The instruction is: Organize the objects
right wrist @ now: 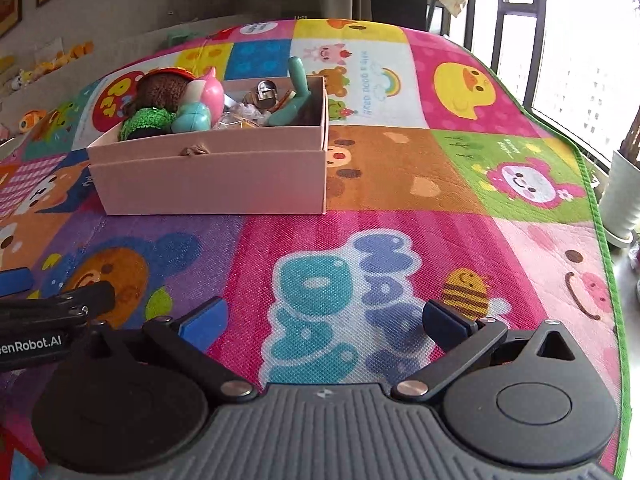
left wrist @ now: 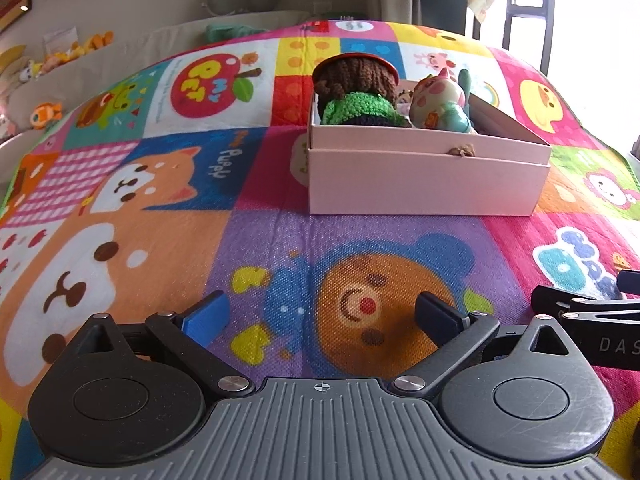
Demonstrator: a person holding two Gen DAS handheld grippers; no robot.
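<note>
A pale pink box (left wrist: 424, 184) (right wrist: 212, 184) stands on the colourful play mat (left wrist: 256, 248) (right wrist: 400, 184). Inside it are a brown knitted doll with a green scarf (left wrist: 356, 92) (right wrist: 154, 98), a pink and teal toy figure (left wrist: 438, 102) (right wrist: 202, 102), a teal handled thing (right wrist: 298, 96) and small metal bits (right wrist: 266, 94). My left gripper (left wrist: 324, 314) hovers open over the bear picture, well short of the box. My right gripper (right wrist: 324, 320) is open too, above the lettering to the right of the box. Both hold nothing.
The right gripper's side (left wrist: 592, 320) shows at the left view's right edge; the left gripper's side (right wrist: 44, 320) shows in the right view. Stuffed toys (left wrist: 52, 60) line the far left. A white pot (right wrist: 622, 200) and window stand beyond the mat's right edge.
</note>
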